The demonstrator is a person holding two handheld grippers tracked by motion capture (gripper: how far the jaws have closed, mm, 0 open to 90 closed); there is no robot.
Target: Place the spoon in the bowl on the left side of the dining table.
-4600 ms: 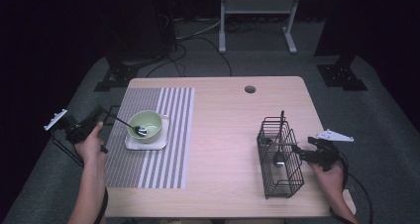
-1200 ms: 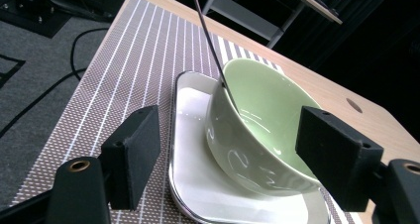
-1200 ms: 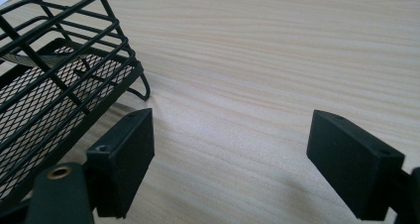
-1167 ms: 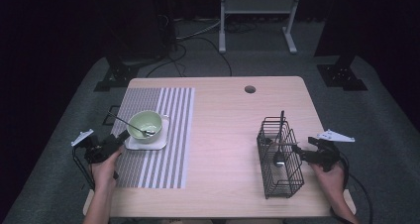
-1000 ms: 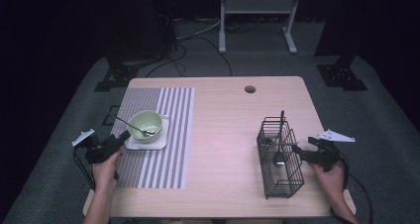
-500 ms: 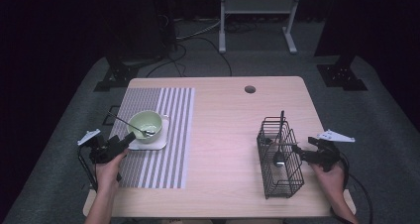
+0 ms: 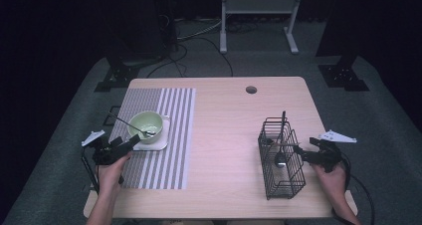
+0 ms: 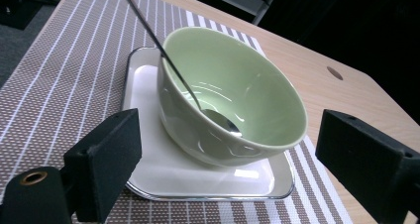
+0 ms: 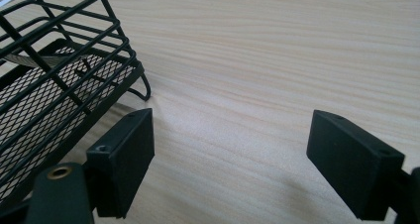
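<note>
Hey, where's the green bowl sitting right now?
In the high view the green bowl sits on a white square plate on the striped placemat, at the table's left side, just ahead of the left hand-held gripper.

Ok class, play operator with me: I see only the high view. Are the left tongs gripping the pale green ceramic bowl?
Observer: No. In the left gripper view the left tongs are open. The jaws have just been opening, and the pale green ceramic bowl sits ahead of the gap, untouched.
Operator: Where does the thin metal spoon end?
Observer: The thin metal spoon has its scoop on the bowl's inner floor, and its handle leans over the rim.
Operator: And the right tongs?
Observer: The right tongs are open over the bare light wooden table. The black wire basket has a foot beside one jaw, untouched.
</note>
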